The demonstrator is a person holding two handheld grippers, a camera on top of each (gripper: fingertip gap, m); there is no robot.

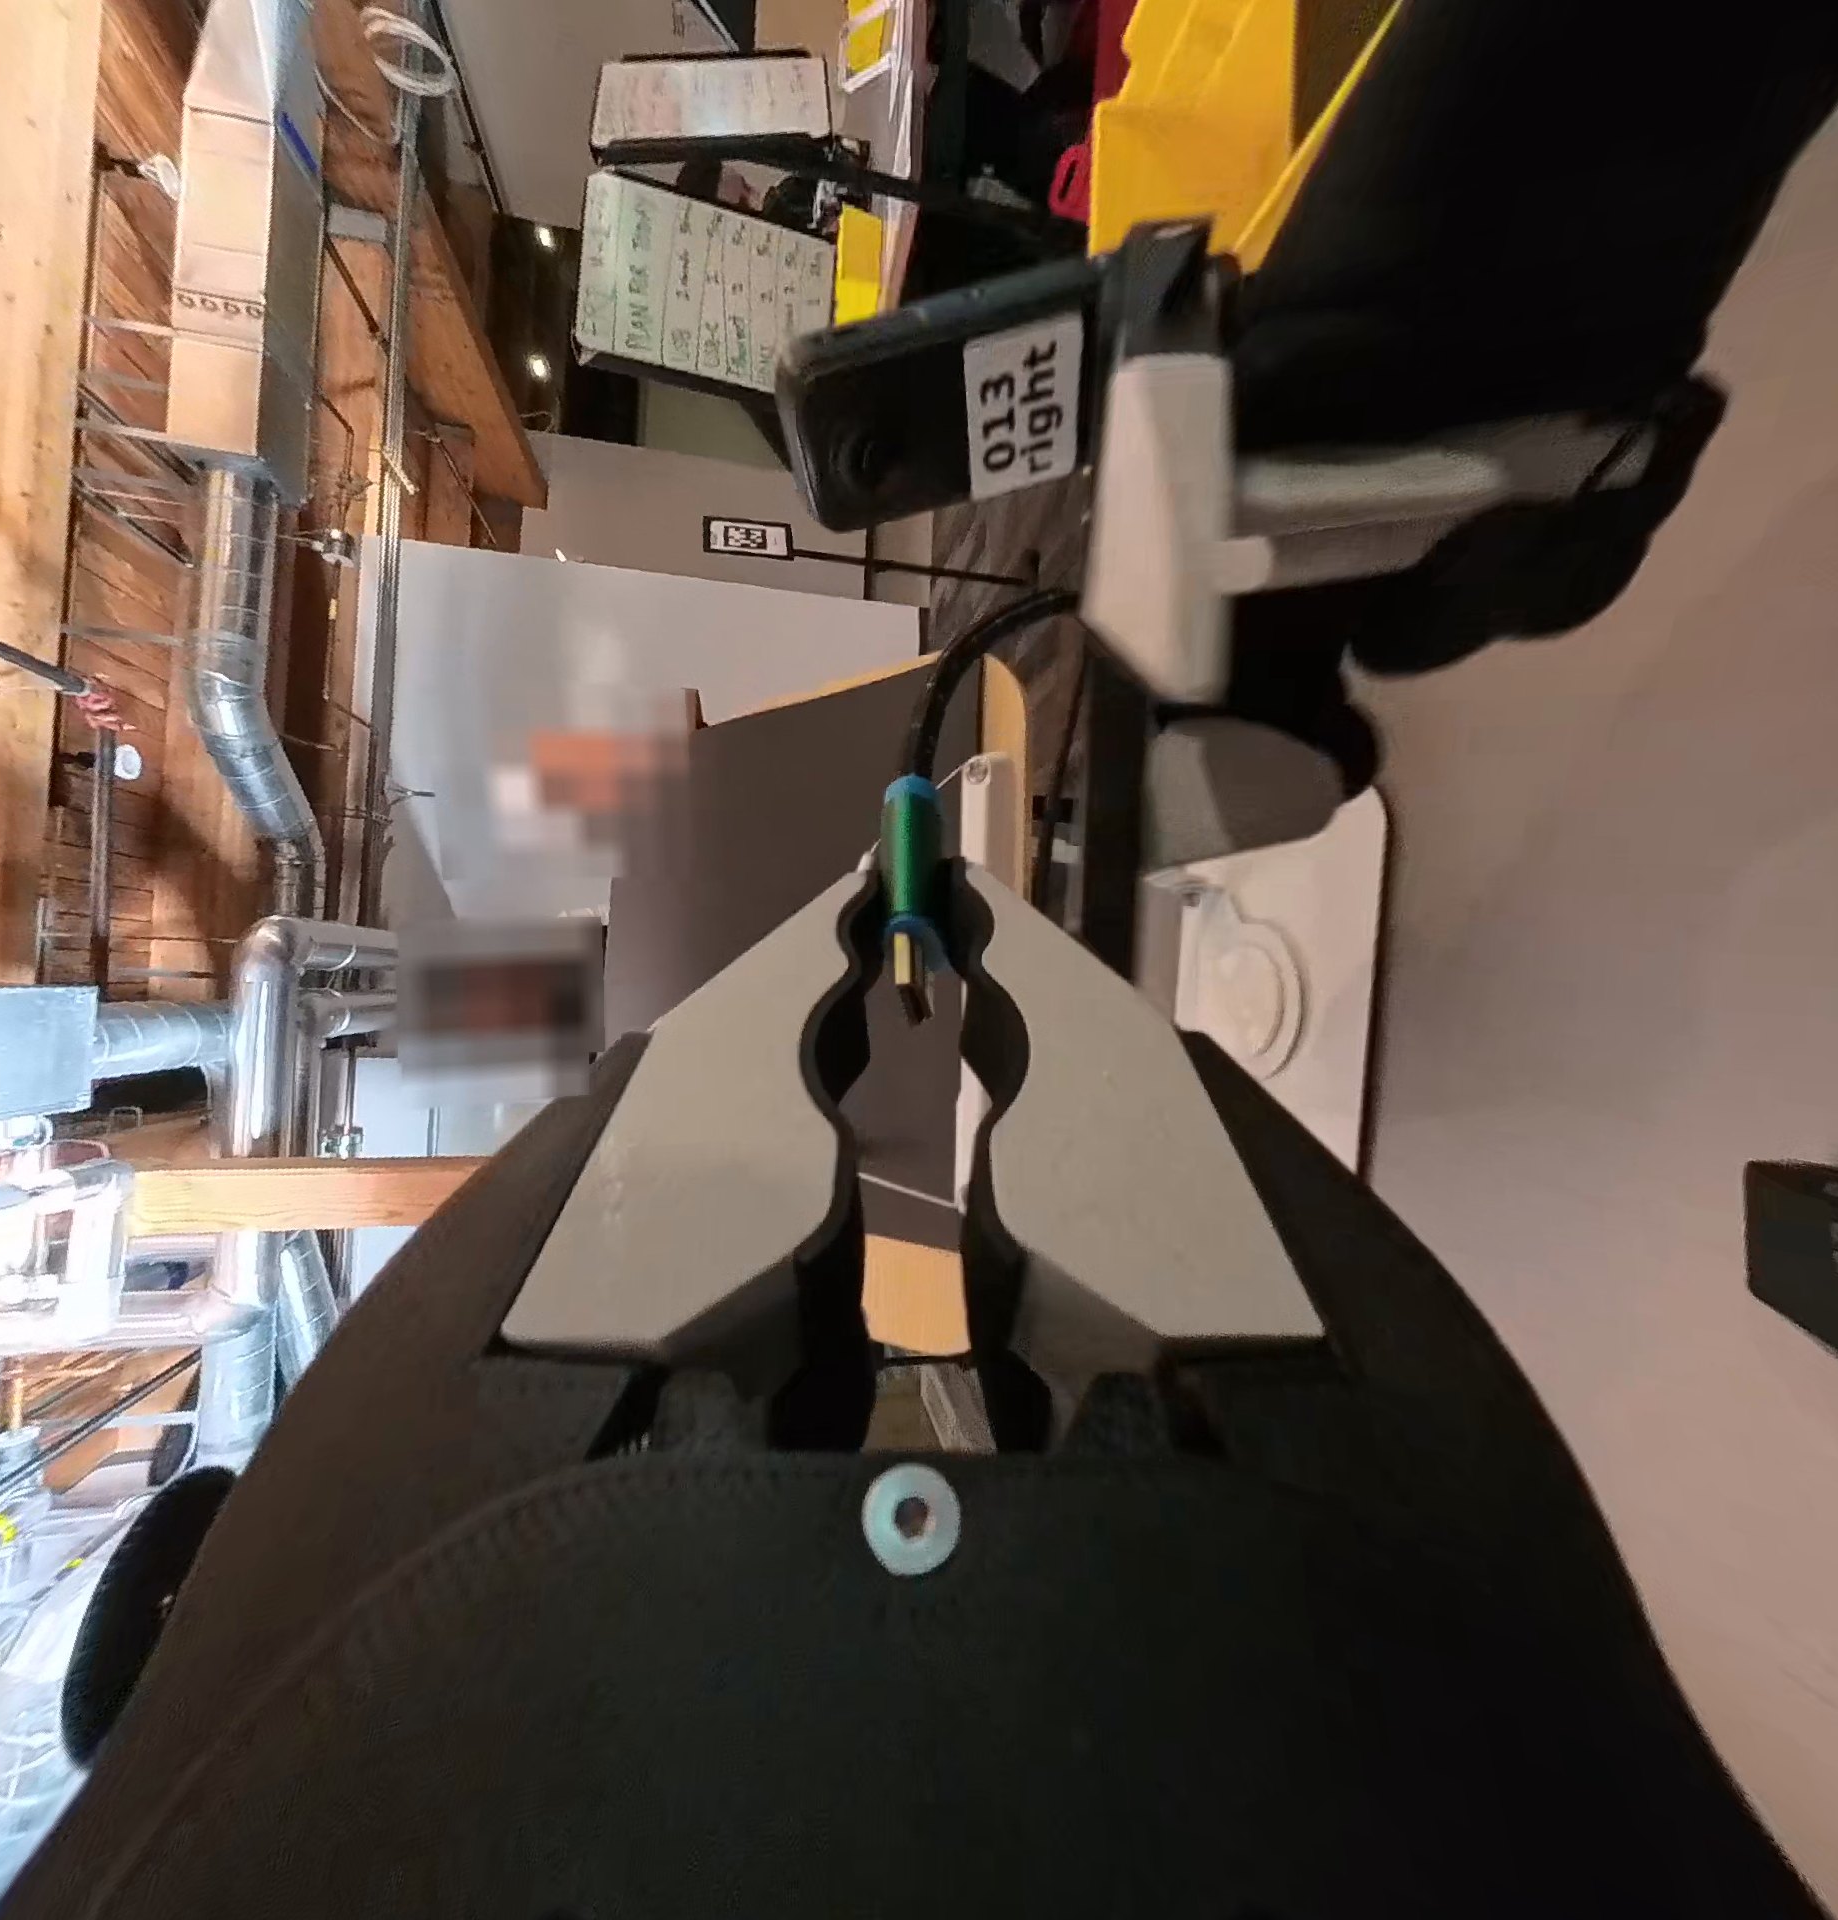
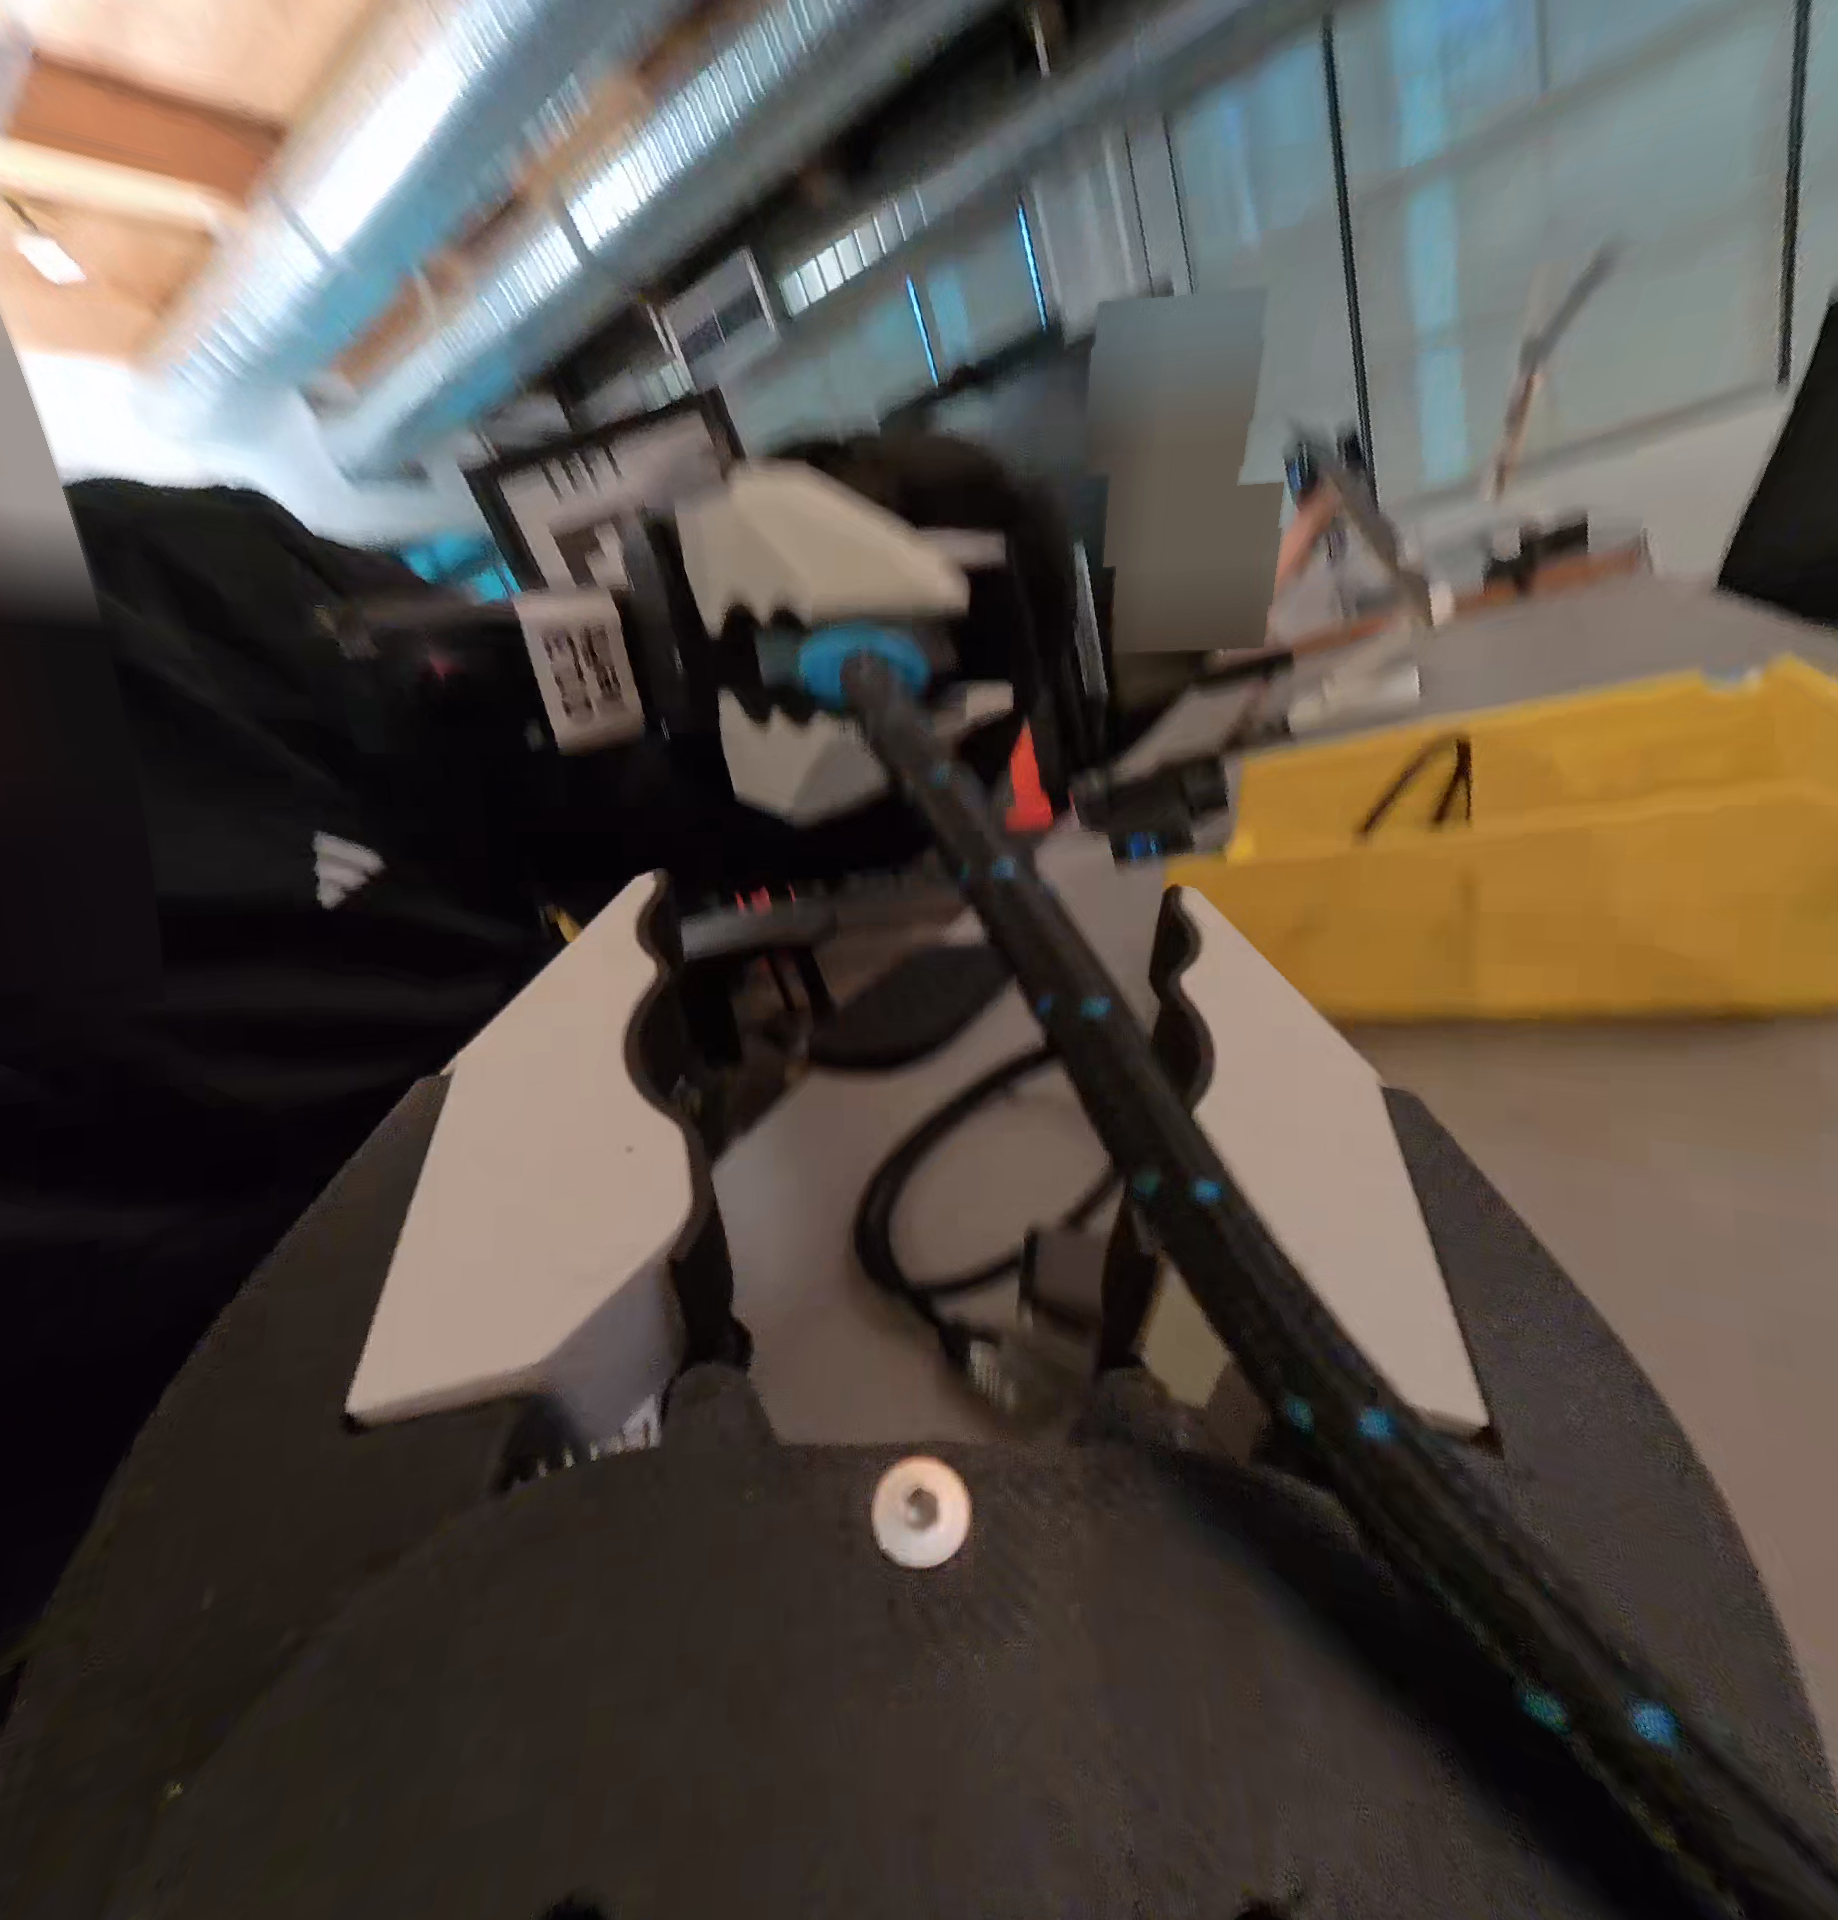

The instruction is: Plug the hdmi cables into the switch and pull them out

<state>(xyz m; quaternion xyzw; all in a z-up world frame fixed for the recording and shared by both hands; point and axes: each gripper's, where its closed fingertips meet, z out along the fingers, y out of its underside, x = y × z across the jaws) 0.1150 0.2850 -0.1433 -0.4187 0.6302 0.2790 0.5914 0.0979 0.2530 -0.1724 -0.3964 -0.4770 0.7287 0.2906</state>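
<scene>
The green-sleeved plug [image 1: 907, 873] with its gold tip is pinched at the fingertips of the left gripper [image 1: 910, 914], lifted clear of the grey table [image 1: 1621, 935]. Only the right wrist view shows its braided, blue-flecked black cable [image 2: 1091, 1039] crossing the widely parted right gripper [image 2: 910, 925], beside a yellow plastic bin [image 2: 1517, 904]. A white label is seen on the other gripper's camera [image 1: 925, 416].

Right wrist view is motion-blurred, esp the yellow bin [image 2: 1538, 894] & bg. Braided cable [image 2: 1185, 1174] runs off the bottom edge. Black box [image 1: 1814, 1247] cut by right edge, can't ID it.
</scene>
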